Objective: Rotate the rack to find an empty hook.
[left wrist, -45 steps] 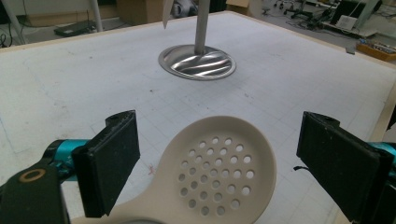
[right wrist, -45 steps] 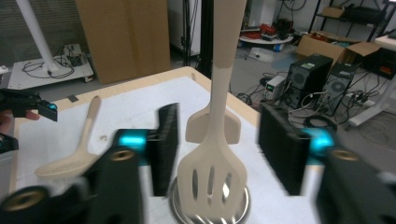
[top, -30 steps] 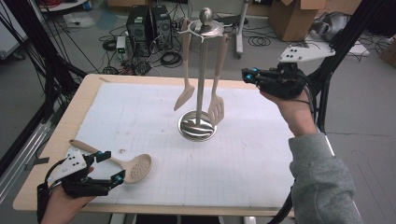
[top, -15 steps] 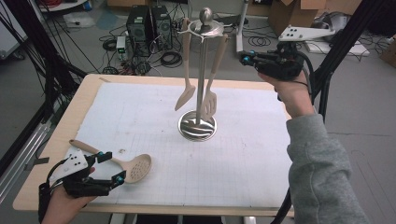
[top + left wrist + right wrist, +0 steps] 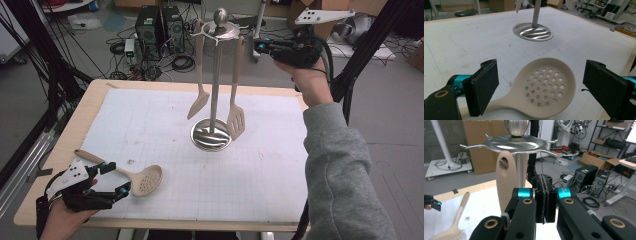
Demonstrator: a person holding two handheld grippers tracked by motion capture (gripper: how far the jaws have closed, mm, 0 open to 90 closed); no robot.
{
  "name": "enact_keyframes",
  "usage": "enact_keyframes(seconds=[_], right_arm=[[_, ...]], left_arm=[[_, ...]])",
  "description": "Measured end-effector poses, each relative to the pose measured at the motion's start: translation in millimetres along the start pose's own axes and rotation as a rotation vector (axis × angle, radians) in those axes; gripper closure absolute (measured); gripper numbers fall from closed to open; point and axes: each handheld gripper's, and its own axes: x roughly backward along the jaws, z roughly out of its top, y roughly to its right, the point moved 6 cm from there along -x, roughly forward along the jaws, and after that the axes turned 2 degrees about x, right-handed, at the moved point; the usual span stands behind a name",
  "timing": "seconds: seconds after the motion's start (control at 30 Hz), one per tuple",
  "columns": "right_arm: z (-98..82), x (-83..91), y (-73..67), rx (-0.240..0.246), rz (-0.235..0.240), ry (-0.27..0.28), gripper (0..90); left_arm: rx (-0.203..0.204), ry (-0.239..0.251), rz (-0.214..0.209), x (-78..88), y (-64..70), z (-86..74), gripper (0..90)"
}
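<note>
Since a second ago my right gripper (image 5: pixel 260 47) has gone up and back, from beside the hanging tools to the level of the stand's top disc, now just right of it, with my right hand (image 5: pixel 311 80) raised well above the far right corner of the table (image 5: pixel 90 102). My left gripper (image 5: pixel 114 178) has stayed at the near left corner, and the skimmer spoon (image 5: pixel 140 179) has not shifted on the white mat (image 5: pixel 150 125).

The skimmer spoon lies flat, its long axis running from far left to near right in the high view, handle end toward the table's left edge and the round holed bowl toward the middle. In my left gripper view the bowl (image 5: pixel 545 86) sits between my two pads, which stand wide apart on either side without touching it.

My right jaws are pressed together with nothing between them, seen closed in the right gripper view (image 5: pixel 545 202), pointing at the stand's pole just under the disc.

The utensil stand (image 5: pixel 215 75) is upright on its round metal base near the middle of the mat. From its hooks hang a spatula (image 5: pixel 200 85) on the left and a slotted turner (image 5: pixel 235 100) on the right, both with handles up and blades down, clear of the base
</note>
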Motion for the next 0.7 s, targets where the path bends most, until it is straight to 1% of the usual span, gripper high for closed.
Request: enact_keyframes(seconds=[0.1,0.13,0.23,0.33,0.43,0.53,0.7], right_arm=[[3.5,-2.9,6.5,-0.004,0.004,-0.002,90.0],[5.3,-3.7,8.6,-0.008,0.012,0.002,90.0],[7.4,-6.2,13.0,-0.003,0.011,-0.007,90.0],[10.0,-8.5,17.5,0.002,0.006,-0.004,90.0],[13.0,-10.4,20.0,0.002,0.003,-0.003,90.0],[13.9,-13.9,23.0,0.014,0.003,-0.01,90.0],[14.7,-20.4,24.2,0.029,-0.006,-0.014,90.0]], left_arm=[[0.003,0.01,0.006,3.5,-1.9,1.8,13.5],[0.004,0.012,0.007,3.9,-2.2,2.2,13.5],[0.002,0.012,0.011,5.4,-3.9,2.7,13.5],[0.005,0.016,0.015,7.1,-5.2,2.8,13.5],[0.009,0.023,0.021,9.5,-6.7,3.5,13.5],[0.008,0.025,0.027,11.5,-8.0,3.9,13.5],[0.012,0.022,0.025,11.0,-7.6,2.8,13.5]])
